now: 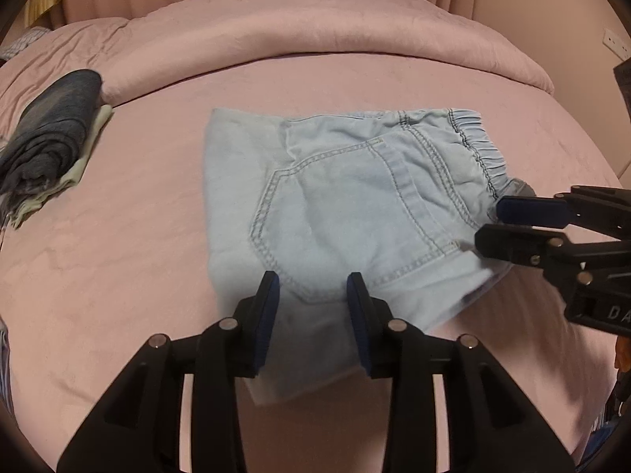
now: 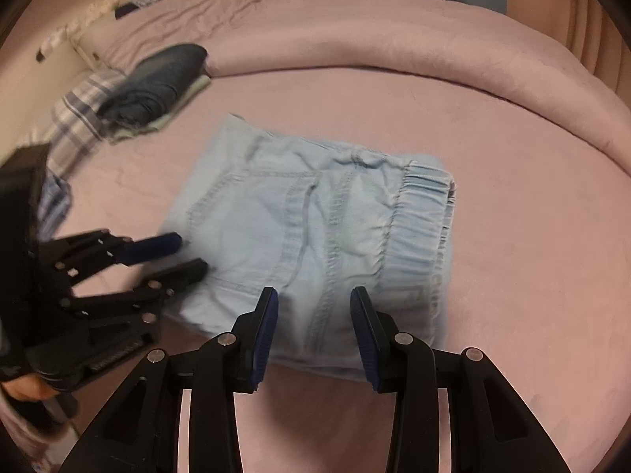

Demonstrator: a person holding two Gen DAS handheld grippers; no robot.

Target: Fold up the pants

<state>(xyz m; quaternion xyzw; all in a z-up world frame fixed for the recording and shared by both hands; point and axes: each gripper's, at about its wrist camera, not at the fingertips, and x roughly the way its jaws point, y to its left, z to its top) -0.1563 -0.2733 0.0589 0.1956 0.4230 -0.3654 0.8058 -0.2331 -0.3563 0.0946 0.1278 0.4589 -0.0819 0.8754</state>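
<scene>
Light blue denim pants (image 1: 355, 205) lie folded into a compact rectangle on the pink bed, back pocket up, elastic waistband to the right; they also show in the right wrist view (image 2: 315, 236). My left gripper (image 1: 313, 287) is open and empty, its fingers just above the folded pants' near edge. It appears in the right wrist view (image 2: 189, 254) at the pants' left edge. My right gripper (image 2: 313, 303) is open and empty over the near edge by the waistband. It shows in the left wrist view (image 1: 489, 222) at the pants' right corner.
A folded stack of dark and pale clothes (image 1: 51, 146) lies at the left of the bed (image 1: 118, 276), also in the right wrist view (image 2: 157, 82). A rolled pink duvet (image 1: 315, 27) runs across the back. Checked fabric (image 2: 75, 118) lies at the left.
</scene>
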